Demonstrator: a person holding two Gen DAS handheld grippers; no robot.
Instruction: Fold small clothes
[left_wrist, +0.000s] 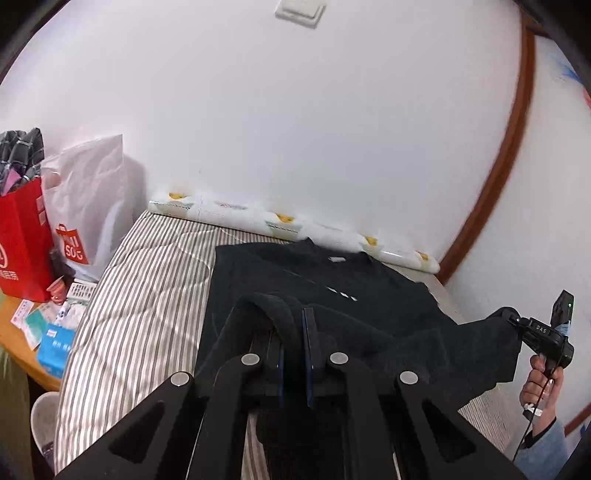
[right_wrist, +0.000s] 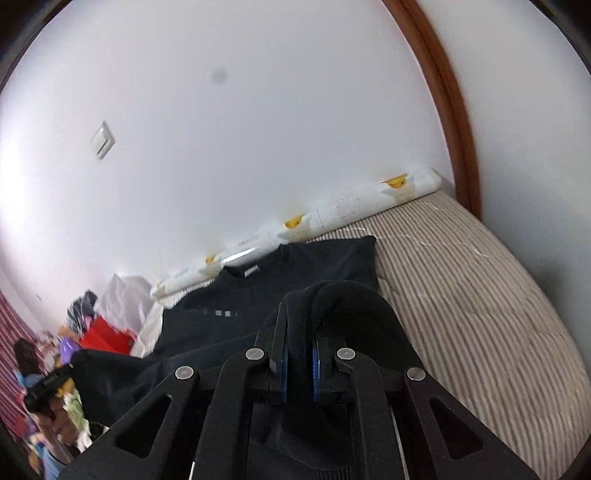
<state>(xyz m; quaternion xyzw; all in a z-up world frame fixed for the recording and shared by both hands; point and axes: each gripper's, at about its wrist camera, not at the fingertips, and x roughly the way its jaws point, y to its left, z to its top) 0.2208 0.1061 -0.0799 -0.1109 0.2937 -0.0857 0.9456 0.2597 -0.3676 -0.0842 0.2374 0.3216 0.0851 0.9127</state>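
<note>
Left wrist view: both claws, left claw (left_wrist: 293, 332) and right claw (left_wrist: 517, 321), clamped tight on black shirt (left_wrist: 332, 284) hem.

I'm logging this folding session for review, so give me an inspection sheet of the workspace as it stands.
Surface: striped bedding, bare on both sides of the garment.
Job's things: black T-shirt, collar end lying flat near the wall, near edge lifted off the bedding.
Clutter: red bag, white shopping bag and small packets on a side table.
Grippers: left claw shut on the shirt's edge; right claw shut on it too.
Cables: a thin black cable hanging from the right gripper's handle.
Surroundings: white wall, wall switch, patterned roll along the wall.
</note>
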